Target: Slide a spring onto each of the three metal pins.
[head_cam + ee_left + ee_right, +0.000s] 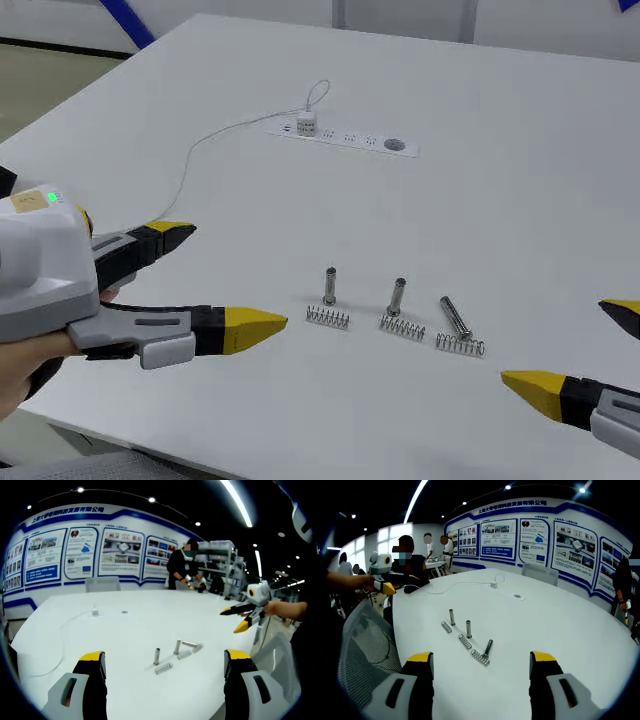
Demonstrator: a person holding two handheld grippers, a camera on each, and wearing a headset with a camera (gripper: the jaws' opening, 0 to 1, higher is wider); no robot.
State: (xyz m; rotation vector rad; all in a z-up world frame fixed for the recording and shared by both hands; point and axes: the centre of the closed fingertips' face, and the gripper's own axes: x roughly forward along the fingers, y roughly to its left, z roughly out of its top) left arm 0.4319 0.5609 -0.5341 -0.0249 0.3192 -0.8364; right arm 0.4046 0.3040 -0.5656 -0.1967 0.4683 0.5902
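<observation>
Three metal pins stand in a row on the white table (480, 200): the left pin (330, 285) and middle pin (397, 295) are upright, the right pin (455, 316) lies flat. A bare spring lies in front of each: left spring (327, 318), middle spring (402, 328), right spring (460, 345). My left gripper (225, 277) is open and empty, left of the row. My right gripper (565, 345) is open and empty at the lower right. From the right gripper (482, 656) the lying pin (488, 648) is nearest; from the left gripper (165, 656) an upright pin (157, 656) is nearest.
A white power strip (345, 137) with a plugged cube and a thin cable (200, 145) lies at the far side of the table. A mesh chair (365, 645) stands by the table's edge. People stand in the background near shelves (220, 560).
</observation>
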